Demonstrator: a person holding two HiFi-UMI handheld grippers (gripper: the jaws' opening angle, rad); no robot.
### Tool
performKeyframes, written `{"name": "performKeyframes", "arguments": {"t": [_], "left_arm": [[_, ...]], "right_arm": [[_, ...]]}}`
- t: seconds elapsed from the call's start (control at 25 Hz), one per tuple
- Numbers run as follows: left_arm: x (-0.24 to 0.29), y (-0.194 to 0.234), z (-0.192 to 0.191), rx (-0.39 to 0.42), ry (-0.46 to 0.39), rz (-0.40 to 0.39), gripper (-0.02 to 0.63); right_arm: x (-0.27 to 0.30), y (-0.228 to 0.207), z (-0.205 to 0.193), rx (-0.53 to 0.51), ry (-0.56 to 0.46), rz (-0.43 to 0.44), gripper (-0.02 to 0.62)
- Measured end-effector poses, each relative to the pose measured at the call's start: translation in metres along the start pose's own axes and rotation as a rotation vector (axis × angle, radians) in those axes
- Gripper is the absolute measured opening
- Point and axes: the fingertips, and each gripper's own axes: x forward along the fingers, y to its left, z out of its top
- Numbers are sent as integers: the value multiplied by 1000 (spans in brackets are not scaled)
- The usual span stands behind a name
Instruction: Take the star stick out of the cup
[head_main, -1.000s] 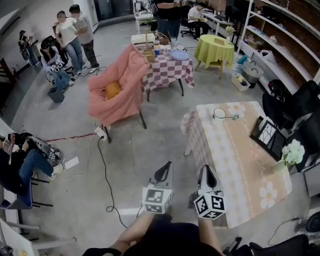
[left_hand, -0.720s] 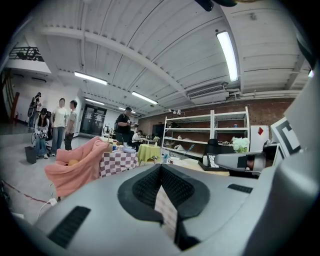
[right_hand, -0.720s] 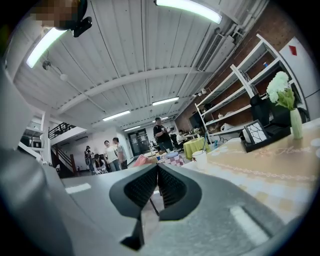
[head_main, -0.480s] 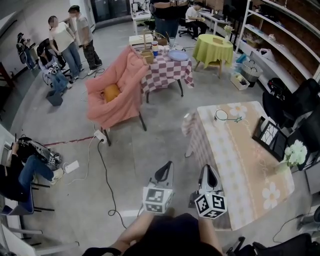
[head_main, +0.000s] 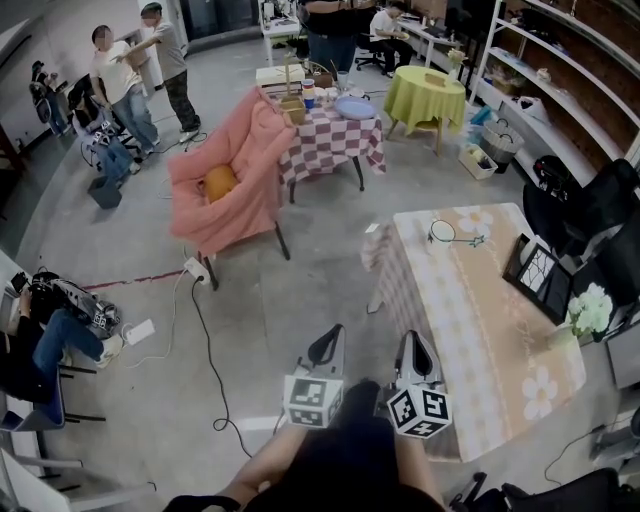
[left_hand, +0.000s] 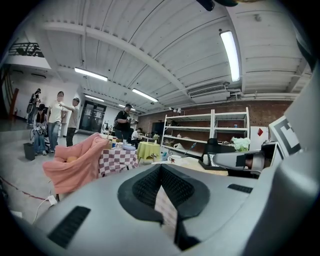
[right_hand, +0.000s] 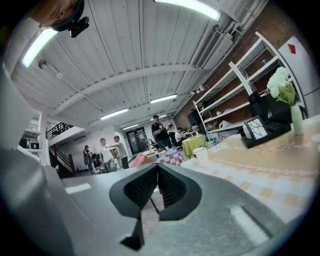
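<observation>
- Cup (head_main: 437, 231) — white, upright, standing alone near the far end of the beige flowered table (head_main: 470, 330).
- Star stick (head_main: 466, 238) — thin and dark, its foot inside the cup, leaning out over the rim.

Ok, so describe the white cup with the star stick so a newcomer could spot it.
Look at the long table under the beige flowered cloth. Near its far end stands a small white round cup with a thin star stick poking out. It stands alone; the black picture frame and the white flowers in a vase sit by the right edge.
</observation>
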Motion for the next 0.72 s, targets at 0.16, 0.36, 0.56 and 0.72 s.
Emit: {"name": "performKeyframes", "arguments": {"t": [0.16,0.36,0.56,0.72], "left_arm": [[8,0,3,-6,-1,-4,9],[24,6,5,1,-5,1,9],[37,17,10,-8,-8,17,9],[49,24,12,0,-4,29,9]], "right_arm": [[9,-4,2,2,5,-3,5],[27,-10,3,3,5,3,5],[48,-16,4,5,10,7,4],[67,-20,2,7,22,13,5]]}}
